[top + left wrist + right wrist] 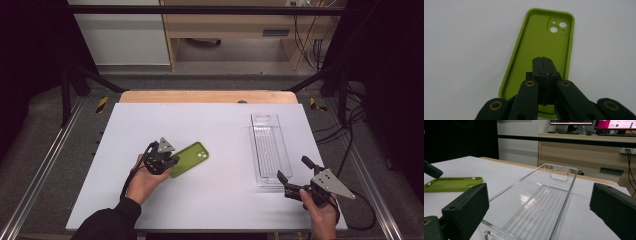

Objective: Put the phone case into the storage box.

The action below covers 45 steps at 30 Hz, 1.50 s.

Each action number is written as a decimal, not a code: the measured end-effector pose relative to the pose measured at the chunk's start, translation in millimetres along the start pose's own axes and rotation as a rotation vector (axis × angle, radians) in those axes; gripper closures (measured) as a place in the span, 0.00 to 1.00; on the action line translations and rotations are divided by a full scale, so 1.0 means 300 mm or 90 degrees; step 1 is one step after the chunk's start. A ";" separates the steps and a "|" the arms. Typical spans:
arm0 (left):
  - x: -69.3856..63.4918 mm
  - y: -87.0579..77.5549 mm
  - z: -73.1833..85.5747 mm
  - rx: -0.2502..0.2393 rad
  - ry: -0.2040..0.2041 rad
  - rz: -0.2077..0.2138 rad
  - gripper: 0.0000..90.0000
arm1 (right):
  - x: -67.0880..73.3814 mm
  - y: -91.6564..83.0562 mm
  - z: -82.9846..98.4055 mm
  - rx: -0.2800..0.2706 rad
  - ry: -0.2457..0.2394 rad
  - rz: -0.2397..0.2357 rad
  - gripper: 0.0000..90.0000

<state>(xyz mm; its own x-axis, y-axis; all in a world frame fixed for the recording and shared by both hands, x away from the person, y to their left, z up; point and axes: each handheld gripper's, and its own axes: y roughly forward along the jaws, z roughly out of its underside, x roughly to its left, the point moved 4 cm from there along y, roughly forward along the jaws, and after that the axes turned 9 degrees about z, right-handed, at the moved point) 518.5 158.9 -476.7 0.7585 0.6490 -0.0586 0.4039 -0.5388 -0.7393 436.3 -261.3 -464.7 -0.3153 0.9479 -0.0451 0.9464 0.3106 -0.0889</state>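
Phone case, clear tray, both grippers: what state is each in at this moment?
Green phone case: lying flat on the table, open side up, nothing in it.
Clear tray: upright on the table, empty.
Left gripper: jaws shut, over the case's near end.
Right gripper: jaws wide open, at the tray's near end, holding nothing.
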 end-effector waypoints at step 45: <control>-0.050 -0.118 0.205 0.088 -0.012 0.052 1.00 | 0.012 0.005 0.010 0.010 -0.006 -0.009 0.03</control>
<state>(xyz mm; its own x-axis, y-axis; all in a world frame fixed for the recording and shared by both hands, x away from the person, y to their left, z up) 461.4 201.3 -490.8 0.7755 0.6170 -0.1341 0.2657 -0.5115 -0.8172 436.4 -257.6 -468.1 -0.3297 0.9426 -0.0532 0.9405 0.3230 -0.1051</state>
